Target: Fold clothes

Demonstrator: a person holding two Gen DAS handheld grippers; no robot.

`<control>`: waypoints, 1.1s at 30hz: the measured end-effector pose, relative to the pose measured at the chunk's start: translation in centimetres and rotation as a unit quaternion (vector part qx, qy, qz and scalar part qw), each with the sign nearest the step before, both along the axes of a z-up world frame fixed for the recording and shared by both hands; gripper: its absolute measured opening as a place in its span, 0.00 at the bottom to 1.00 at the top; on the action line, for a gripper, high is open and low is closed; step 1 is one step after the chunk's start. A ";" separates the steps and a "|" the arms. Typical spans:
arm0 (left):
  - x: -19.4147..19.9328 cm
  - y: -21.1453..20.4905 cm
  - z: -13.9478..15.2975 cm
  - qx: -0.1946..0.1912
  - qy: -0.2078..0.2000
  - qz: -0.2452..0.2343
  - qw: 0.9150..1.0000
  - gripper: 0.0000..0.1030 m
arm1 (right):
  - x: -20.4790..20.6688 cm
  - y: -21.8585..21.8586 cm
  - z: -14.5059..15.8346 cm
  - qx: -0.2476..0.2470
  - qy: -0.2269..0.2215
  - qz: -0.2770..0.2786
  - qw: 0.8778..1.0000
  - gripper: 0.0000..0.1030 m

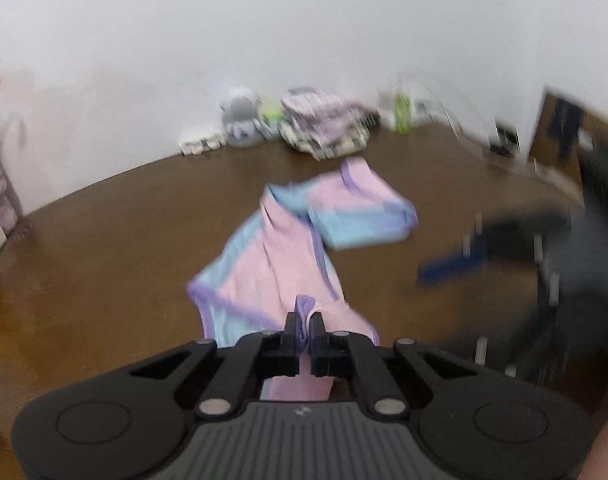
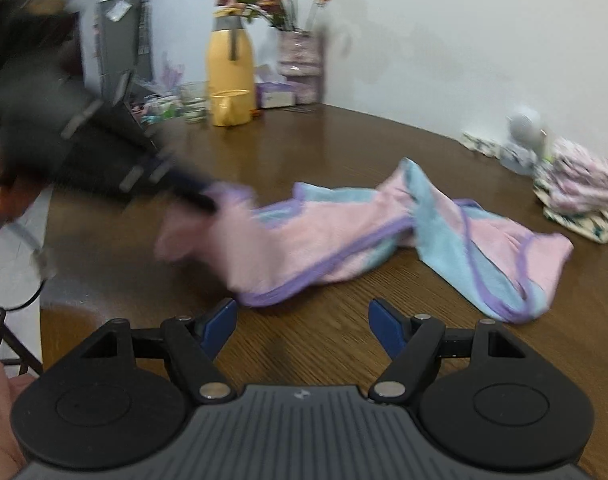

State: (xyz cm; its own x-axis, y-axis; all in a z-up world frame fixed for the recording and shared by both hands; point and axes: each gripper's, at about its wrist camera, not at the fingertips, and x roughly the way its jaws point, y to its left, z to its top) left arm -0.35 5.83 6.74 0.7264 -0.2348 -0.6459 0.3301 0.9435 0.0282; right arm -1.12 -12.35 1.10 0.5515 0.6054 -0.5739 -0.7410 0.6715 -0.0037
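The pink-and-blue garment [image 2: 344, 236] lay rumpled on the wooden table [image 2: 344, 140], its long axis running away from the left gripper [image 1: 304, 326], which was clamped on its near purple-trimmed edge. The right gripper [image 2: 302, 322] stood apart, empty, just short of the garment's side hem.

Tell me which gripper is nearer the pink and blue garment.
Left. The left gripper has its jaws shut on an edge of the garment, so it is touching. The right gripper is open over the table, just short of the garment's near edge.
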 end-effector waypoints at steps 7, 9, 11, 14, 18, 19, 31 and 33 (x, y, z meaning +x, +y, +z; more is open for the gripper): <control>5.5 1.8 1.8 -0.095 0.021 0.019 0.995 0.03 | 1.9 4.6 0.2 -0.007 -0.040 -0.012 0.999 0.70; 6.5 1.9 1.8 -0.105 0.023 0.023 0.994 0.03 | 3.3 5.3 0.2 -0.005 -0.032 -0.028 0.999 0.64; 7.4 2.2 1.5 -0.113 0.024 0.028 0.993 0.03 | 5.2 5.4 0.0 0.017 0.015 -0.027 0.999 0.36; 8.1 3.2 0.6 -0.114 0.030 0.043 0.992 0.06 | 7.7 3.9 -0.2 0.062 0.083 -0.038 0.994 0.06; 8.6 4.9 -0.6 -0.113 0.036 0.066 0.991 0.51 | 10.9 1.3 -0.4 0.124 0.168 -0.062 0.976 0.06; 8.2 5.5 -0.8 -0.113 0.031 0.066 0.991 0.55 | 11.6 0.3 -0.4 0.140 0.182 -0.069 0.971 0.06; 8.2 4.3 -4.1 -0.043 0.037 0.016 0.998 0.53 | 12.2 -2.6 -0.6 0.161 0.189 -0.059 0.967 0.06; 8.5 3.7 -4.6 -0.030 0.039 0.008 0.999 0.42 | 11.8 -2.7 -0.4 0.163 0.186 -0.053 0.967 0.06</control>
State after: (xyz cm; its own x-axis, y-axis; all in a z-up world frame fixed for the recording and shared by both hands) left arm 8.13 9.55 2.15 0.6781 -0.2637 -0.6861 0.3148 0.9477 -0.0531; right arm 10.67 -15.07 0.73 0.4132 0.7392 -0.5318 -0.5772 0.6643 0.4749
